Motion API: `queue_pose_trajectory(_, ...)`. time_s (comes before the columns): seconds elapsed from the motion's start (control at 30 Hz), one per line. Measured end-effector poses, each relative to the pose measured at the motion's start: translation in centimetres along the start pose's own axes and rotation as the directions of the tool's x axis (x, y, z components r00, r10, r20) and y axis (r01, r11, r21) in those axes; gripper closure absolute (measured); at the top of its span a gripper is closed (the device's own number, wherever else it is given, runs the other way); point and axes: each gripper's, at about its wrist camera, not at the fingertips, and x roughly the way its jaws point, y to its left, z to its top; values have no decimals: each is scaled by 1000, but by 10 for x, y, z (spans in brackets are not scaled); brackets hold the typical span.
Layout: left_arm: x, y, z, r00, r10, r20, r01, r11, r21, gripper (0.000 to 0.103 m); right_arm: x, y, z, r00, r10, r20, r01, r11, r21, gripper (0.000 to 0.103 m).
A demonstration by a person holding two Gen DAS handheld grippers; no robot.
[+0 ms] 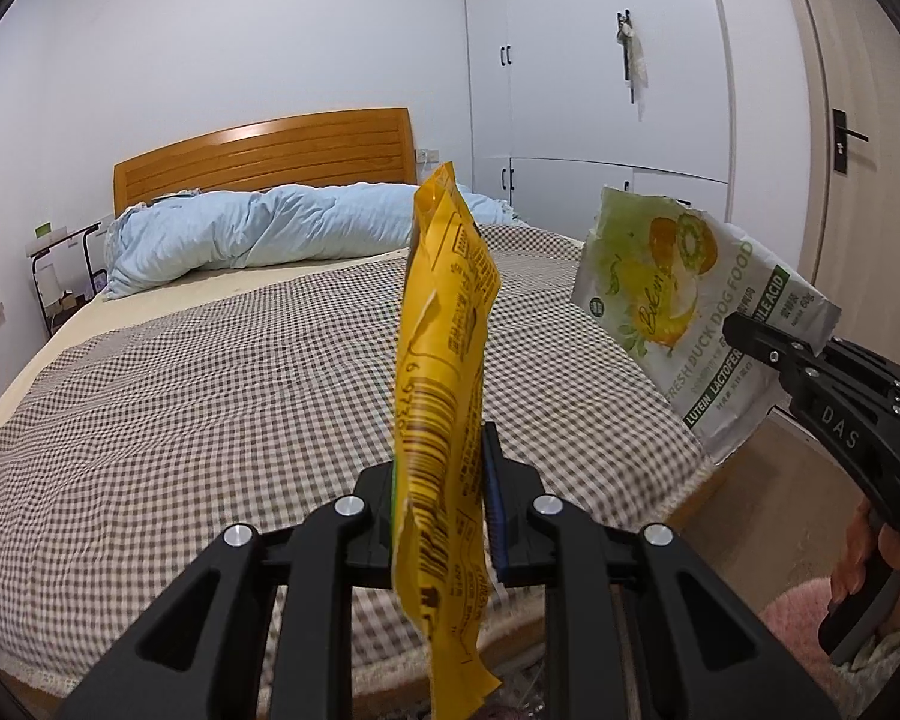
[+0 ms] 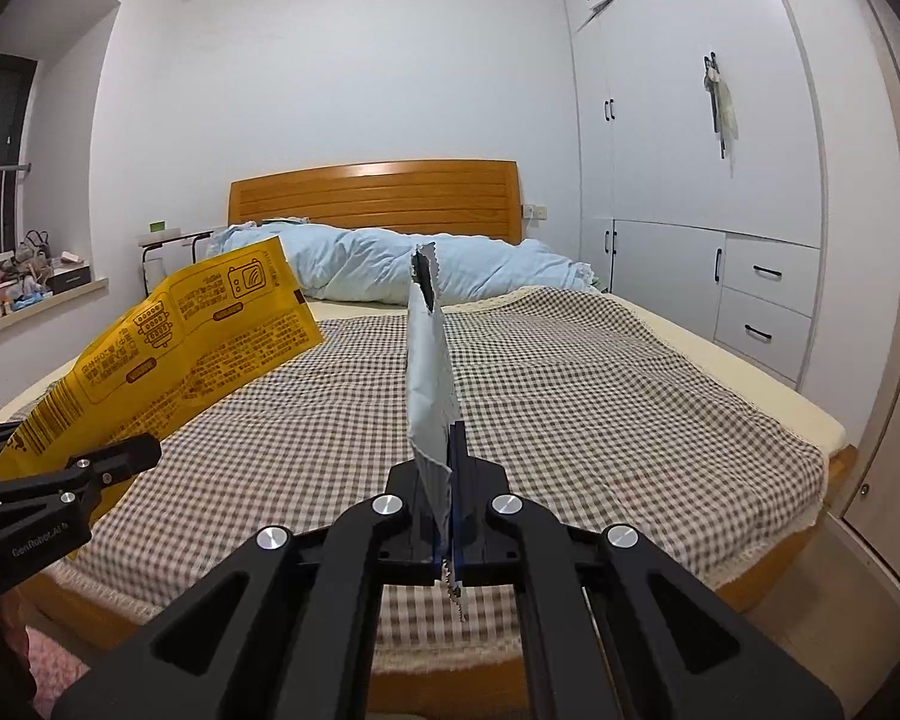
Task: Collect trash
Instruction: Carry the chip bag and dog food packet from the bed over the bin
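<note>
Two wrappers are riding above the checked bedspread (image 1: 210,372): in the left wrist view, the left gripper (image 1: 438,516) is pinching an upright yellow packet (image 1: 444,324), while the right gripper (image 1: 744,333) is clamping a dog food pouch (image 1: 678,294) alongside. From the right wrist view, that pouch (image 2: 429,384) is standing edge-on between closed jaws, with the blue duvet (image 2: 426,267) and wardrobe (image 2: 690,120) lying beyond.

Left claw (image 1: 441,516): black linkage arms, silver round screws, blue pad strip.
Right claw (image 2: 444,516): same black build, silver screws, white "DAS" lettering.
Sleeve (image 1: 810,612): pink, fuzzy.
</note>
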Motion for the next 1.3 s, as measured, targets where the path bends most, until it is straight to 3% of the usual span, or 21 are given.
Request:
queue_pose_trajectory(0.5,-48,-20,-32,999,-34,-11,35,997,71,85,-57,-12,-34,997,68,-37,-67,997,25,101)
queue_pose_trajectory(1.0,-62,-30,-78,995,-64,-71,70,994,81,85,-90,-26,-67,992,95,-85,-89,993,73,101)
queue_pose_trajectory(1.3,-56,-39,-116,986,-99,-137,113,989,99,85,-96,-30,-98,978,132,-163,-115,987,113,101)
